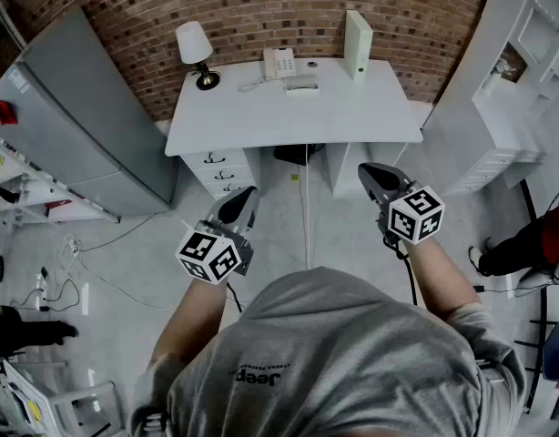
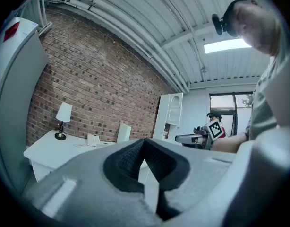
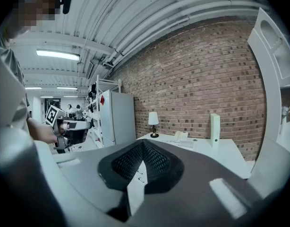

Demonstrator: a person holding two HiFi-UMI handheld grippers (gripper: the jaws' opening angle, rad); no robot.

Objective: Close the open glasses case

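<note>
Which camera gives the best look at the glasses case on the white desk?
The head view: the glasses case lies unobstructed from above on the desk, beside the phone. In the right gripper view it is a small flat shape by the phone; in the left gripper view it is too small to make out.

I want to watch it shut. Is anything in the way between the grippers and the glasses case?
Nothing visible is. The case lies on the desk beside the phone. Only floor lies between the desk and the left gripper and right gripper, both shut and empty.
</note>
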